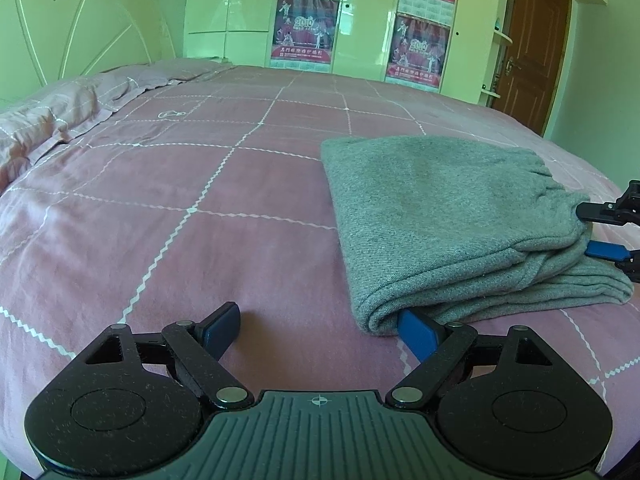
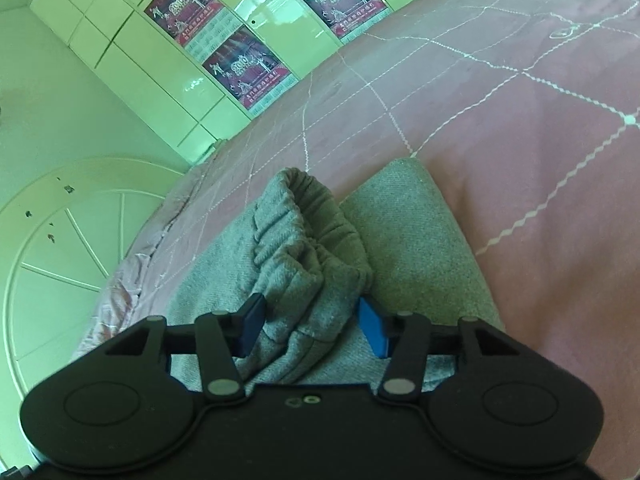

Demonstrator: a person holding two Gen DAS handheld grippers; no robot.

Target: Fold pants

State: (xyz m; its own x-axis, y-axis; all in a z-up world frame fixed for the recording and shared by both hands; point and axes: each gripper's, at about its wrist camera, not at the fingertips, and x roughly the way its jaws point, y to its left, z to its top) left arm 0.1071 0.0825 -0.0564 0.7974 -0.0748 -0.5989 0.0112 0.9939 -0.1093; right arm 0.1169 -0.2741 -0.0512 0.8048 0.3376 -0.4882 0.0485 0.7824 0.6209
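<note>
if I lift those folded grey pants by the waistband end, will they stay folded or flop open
Probably flop: the grey pants are soft knit in loose stacked layers, so the lower folds would likely sag. The right gripper brackets only the bunched waistband. The fuzzy fabric should not slip much.

To your left the bed (image 1: pixel 160 208) is a wide bare cover, and you can pass there freely up to the rumpled quilt (image 1: pixel 48 120) by the headboard (image 1: pixel 60 32). The folded pants (image 1: pixel 432 216) fill the right side of the bed, and only a narrow strip of cover shows past them at the edge. Your left gripper (image 1: pixel 320 330) stands wide over the cover, with one finger (image 1: pixel 418 330) touching the near fold. Your right gripper (image 2: pixel 310 326) has the bunched waistband (image 2: pixel 312 248) between its fingers, so nothing passes there. Beyond the bed the wardrobe (image 1: pixel 360 16) closes the way.
</note>
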